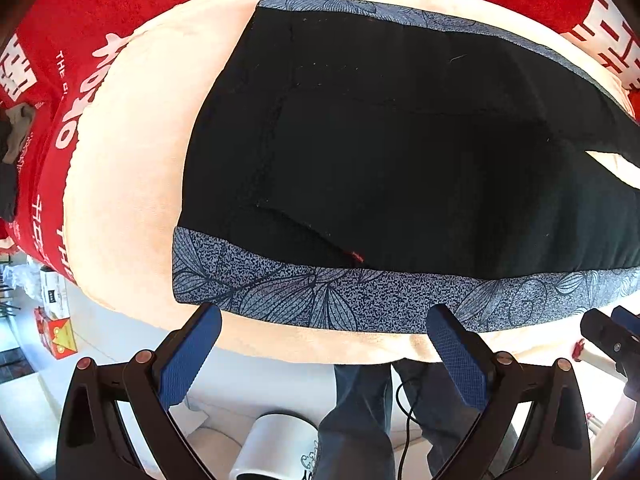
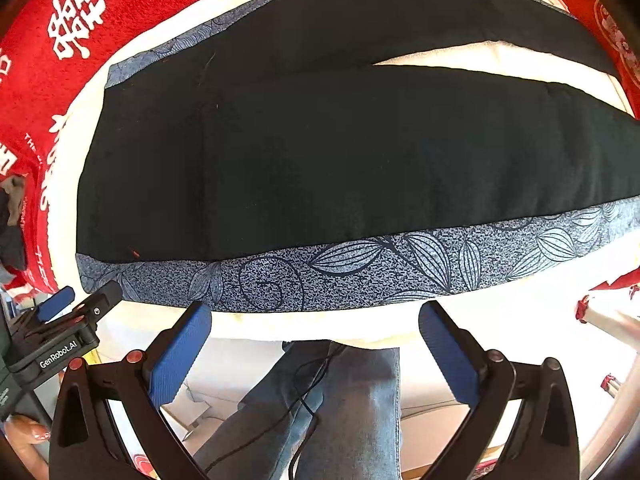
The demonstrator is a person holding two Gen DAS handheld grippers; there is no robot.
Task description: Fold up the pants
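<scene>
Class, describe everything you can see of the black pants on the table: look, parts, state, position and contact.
The pants are black, of soft matte fabric, with blue-grey leaf-patterned side bands along both outer edges. They lie flat and unfolded on a cream cloth, waist toward the left, the two legs running right with a narrow wedge of cloth showing between them. A small orange mark sits near the nearer band. The left gripper and right gripper hover open at the near edge, not touching them.

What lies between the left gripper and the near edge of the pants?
Only a bare strip of cream cloth lies between the open left gripper and the pants, in the left wrist view.
</scene>
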